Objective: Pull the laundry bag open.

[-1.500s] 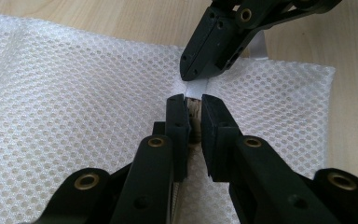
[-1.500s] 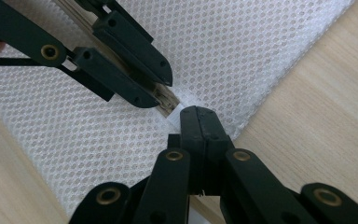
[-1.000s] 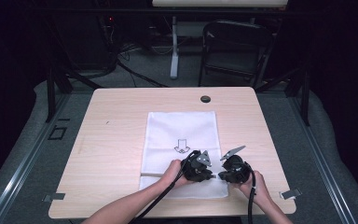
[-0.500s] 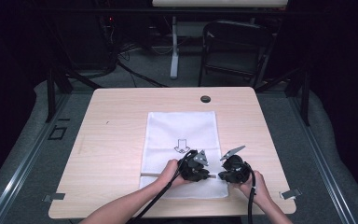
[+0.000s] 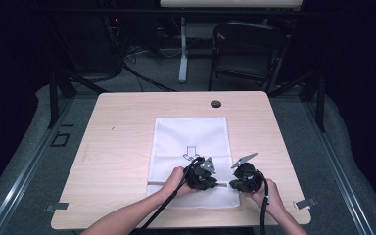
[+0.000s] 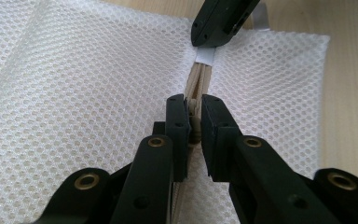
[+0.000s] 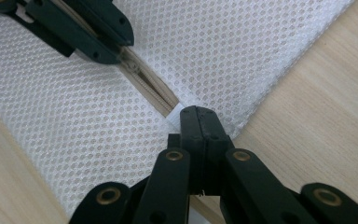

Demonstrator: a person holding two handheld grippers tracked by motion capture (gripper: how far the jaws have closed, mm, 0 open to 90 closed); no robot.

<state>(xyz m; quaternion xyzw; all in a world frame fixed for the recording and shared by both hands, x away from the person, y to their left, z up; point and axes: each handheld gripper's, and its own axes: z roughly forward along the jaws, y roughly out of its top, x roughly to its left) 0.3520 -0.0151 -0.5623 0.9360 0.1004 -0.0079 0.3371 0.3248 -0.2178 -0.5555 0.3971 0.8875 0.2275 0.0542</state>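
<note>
nothing much has shifted since the earlier frames: both hands sit where they were at the near edge of the white mesh bag, which lies flat on the table in front of the person. working left to right, the left claw is pinched on the zipper pull, its jaws nearly together around the small tab on the beige zipper. just beyond it, the right claw is clamped fully together on the white fabric tab at the zipper's end. the step looks like running the zipper along, so the right claw should anchor that end firmly and keep the tape taut while the left draws the pull straight along the teeth, low and level, without lifting or twisting the mesh into the slider.
</note>
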